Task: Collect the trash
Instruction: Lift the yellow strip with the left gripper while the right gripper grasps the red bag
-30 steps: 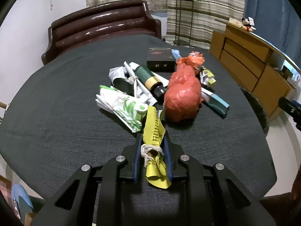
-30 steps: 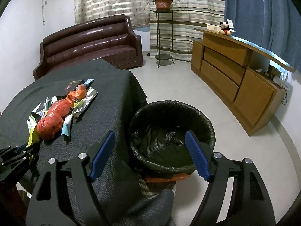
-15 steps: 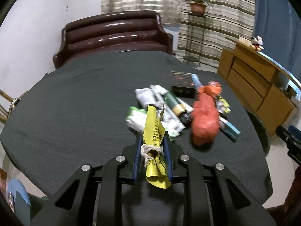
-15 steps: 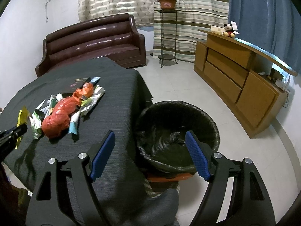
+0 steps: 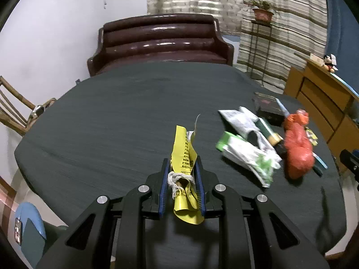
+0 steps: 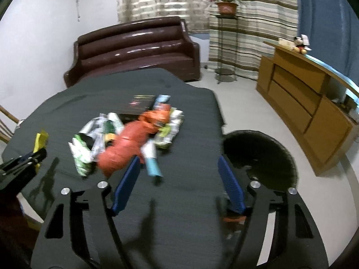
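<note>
trash bin (image 6: 262, 154) blurred, partly hidden

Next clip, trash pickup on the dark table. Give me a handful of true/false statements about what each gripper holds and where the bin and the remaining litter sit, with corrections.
1. The left gripper is shut on a yellow wrapper. True.
2. The right gripper holds the red plastic bag. False: its jaws stand apart with nothing between them, and they have just been closing somewhat; the bag lies on the table.
3. The black-lined trash bin stands on the floor beside the table. True.
4. The table holds no more litter. False: the bag, a green-and-white wrapper and other scraps lie in a pile.
5. The yellow wrapper is already in the bin. False: it is between the left jaws, above the table.
</note>
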Demonstrator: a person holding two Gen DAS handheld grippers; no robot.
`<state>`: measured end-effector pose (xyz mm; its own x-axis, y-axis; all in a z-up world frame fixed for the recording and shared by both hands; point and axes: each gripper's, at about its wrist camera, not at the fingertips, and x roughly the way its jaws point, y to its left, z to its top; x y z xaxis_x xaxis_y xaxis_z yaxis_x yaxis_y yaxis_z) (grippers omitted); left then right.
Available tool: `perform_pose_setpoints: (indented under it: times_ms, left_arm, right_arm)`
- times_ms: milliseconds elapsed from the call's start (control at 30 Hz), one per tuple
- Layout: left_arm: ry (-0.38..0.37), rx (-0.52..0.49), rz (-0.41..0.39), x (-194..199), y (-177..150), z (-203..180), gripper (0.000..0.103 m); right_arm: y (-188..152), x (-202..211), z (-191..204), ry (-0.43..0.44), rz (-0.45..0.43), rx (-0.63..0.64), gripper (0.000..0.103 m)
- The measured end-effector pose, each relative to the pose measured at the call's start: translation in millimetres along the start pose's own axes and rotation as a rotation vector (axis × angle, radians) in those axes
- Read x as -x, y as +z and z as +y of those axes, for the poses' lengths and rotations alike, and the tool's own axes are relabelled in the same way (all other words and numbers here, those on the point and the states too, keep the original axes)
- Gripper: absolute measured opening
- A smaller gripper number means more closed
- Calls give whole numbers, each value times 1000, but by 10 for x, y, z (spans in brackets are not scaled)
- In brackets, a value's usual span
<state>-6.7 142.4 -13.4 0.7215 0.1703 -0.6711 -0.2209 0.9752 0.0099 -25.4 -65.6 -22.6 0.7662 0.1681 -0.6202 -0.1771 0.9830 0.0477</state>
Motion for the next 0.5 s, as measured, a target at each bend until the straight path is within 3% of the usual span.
perform_pose_setpoints:
  times_ms: [233, 500]
  left_arm:
    - [43, 26, -10, -87, 95, 178, 23]
    - [62, 54, 8, -191, 118, 301, 22]
  right_arm:
    - [70, -147, 356, 53, 23, 22, 65]
    - [65, -376, 524, 54, 83, 38, 65]
